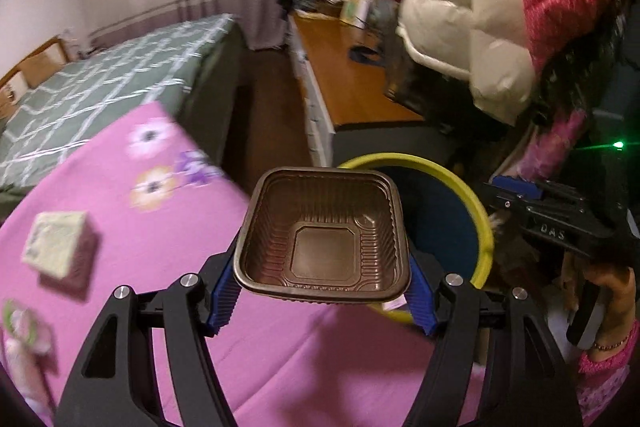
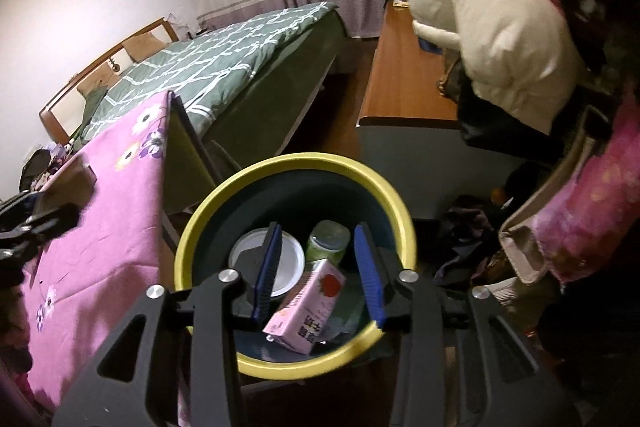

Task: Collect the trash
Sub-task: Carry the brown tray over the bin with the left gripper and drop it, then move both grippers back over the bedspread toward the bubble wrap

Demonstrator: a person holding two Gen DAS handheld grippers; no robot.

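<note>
My left gripper (image 1: 322,283) is shut on a brown ribbed plastic tray (image 1: 324,235), with a blue pad pressing each side. It hangs over the edge of the pink flowered cloth (image 1: 160,267), just short of the yellow-rimmed bin (image 1: 482,223). In the right wrist view, my right gripper (image 2: 317,231) is open above the bin (image 2: 188,247). Below its fingers a pink strawberry carton (image 2: 308,307) lies tilted in the bin, clear of both pads. A green jar (image 2: 328,241) and a white round lid (image 2: 284,267) lie in there too.
A pale green box (image 1: 60,247) sits on the pink cloth, blurred. Behind are a bed with a green checked quilt (image 2: 208,67) and a wooden desk (image 1: 352,75). A cream puffy jacket (image 1: 460,7) hangs at the right. A hand (image 1: 608,291) holds the right gripper's handle.
</note>
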